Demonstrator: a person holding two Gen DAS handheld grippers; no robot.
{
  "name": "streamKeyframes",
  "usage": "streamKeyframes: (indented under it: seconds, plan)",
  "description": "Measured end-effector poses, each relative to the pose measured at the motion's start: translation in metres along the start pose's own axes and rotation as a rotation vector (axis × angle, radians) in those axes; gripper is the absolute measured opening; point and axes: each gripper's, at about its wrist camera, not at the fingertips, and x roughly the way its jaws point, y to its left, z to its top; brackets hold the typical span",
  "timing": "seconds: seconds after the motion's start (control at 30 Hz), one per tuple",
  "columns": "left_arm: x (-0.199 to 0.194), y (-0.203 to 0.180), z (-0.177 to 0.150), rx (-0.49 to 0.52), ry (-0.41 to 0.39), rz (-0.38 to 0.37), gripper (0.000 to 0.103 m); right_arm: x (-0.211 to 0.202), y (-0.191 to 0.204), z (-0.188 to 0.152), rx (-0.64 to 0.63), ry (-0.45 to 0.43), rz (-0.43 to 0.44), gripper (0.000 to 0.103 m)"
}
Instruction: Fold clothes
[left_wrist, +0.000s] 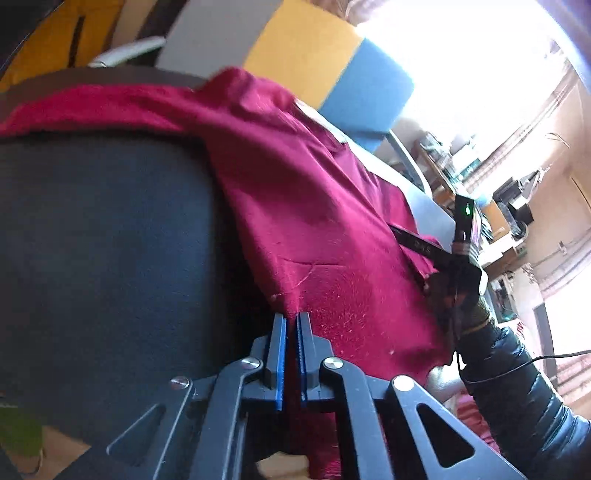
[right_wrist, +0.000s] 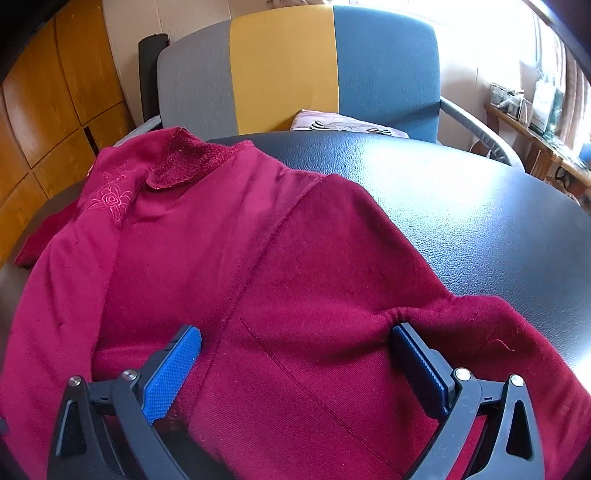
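A dark red fleece garment (right_wrist: 229, 258) with an embroidered flower lies spread on a black leather-like table (right_wrist: 461, 206). In the left wrist view the garment (left_wrist: 314, 206) hangs in a fold from my left gripper (left_wrist: 291, 317), whose blue pads are shut on its corner, lifted above the table (left_wrist: 103, 258). My right gripper (right_wrist: 295, 343) is open, its blue pads wide apart and resting on the fabric near the hem. The right gripper also shows in the left wrist view (left_wrist: 424, 247) at the garment's far edge.
A chair (right_wrist: 295, 66) with grey, yellow and blue panels stands behind the table, with a pink cushion (right_wrist: 343, 123) on its seat. Wooden cabinets (right_wrist: 55, 110) are at the left. A cluttered shelf (right_wrist: 535, 122) stands at the right by a bright window.
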Motion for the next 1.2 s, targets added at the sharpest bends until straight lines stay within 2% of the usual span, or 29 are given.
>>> streamKeyframes:
  seconds: [0.13,0.27,0.3,0.33,0.4,0.47,0.5,0.57,0.67,0.87,1.03,1.1,1.13,1.2]
  plan:
    - [-0.044,0.038,-0.005,-0.038,-0.084,0.123,0.000,0.000,0.003,-0.001,-0.002,0.002,-0.006,0.103]
    - [-0.074,0.081,-0.003,-0.101,-0.137,0.299,0.000,0.001,0.007,0.000,-0.008,0.007,-0.018,0.103]
    - [-0.076,0.088,-0.003,-0.109,-0.133,0.305,0.000,0.001,0.008,0.000,-0.009,0.008,-0.020,0.103]
    - [-0.074,0.091,-0.003,-0.119,-0.110,0.257,0.000,0.001,0.008,0.000,-0.010,0.008,-0.022,0.103]
    - [-0.060,0.086,-0.005,-0.125,-0.061,0.177,0.006,0.002,0.009,0.000,-0.011,0.010,-0.025,0.103]
    - [-0.036,0.073,-0.009,-0.115,-0.006,0.105,0.024,0.002,0.010,0.000,-0.012,0.010,-0.028,0.103]
    - [-0.026,0.067,-0.011,-0.114,0.007,0.063,0.026,0.002,0.010,0.000,-0.011,0.009,-0.027,0.103]
    - [-0.007,0.053,-0.013,-0.116,0.027,-0.012,0.036,0.001,0.010,0.000,-0.009,0.007,-0.026,0.103]
    - [0.011,0.045,-0.015,-0.111,0.038,-0.029,0.042,0.001,0.009,0.000,-0.009,0.005,-0.027,0.103]
    - [0.030,0.036,-0.022,-0.063,0.061,-0.028,0.045,0.000,0.009,-0.001,-0.011,0.000,-0.028,0.103]
    - [0.040,0.017,-0.023,0.003,0.052,0.017,0.043,0.000,0.009,-0.001,-0.014,-0.001,-0.032,0.103]
    - [0.041,0.013,-0.026,0.047,0.042,0.084,0.024,0.000,0.009,-0.001,-0.015,-0.001,-0.033,0.103]
    - [0.041,0.013,-0.027,0.054,0.039,0.096,0.010,0.000,0.009,0.000,-0.015,-0.001,-0.033,0.103]
    - [0.039,0.017,-0.028,0.037,0.037,0.083,0.007,0.001,0.009,0.000,-0.016,-0.001,-0.035,0.103]
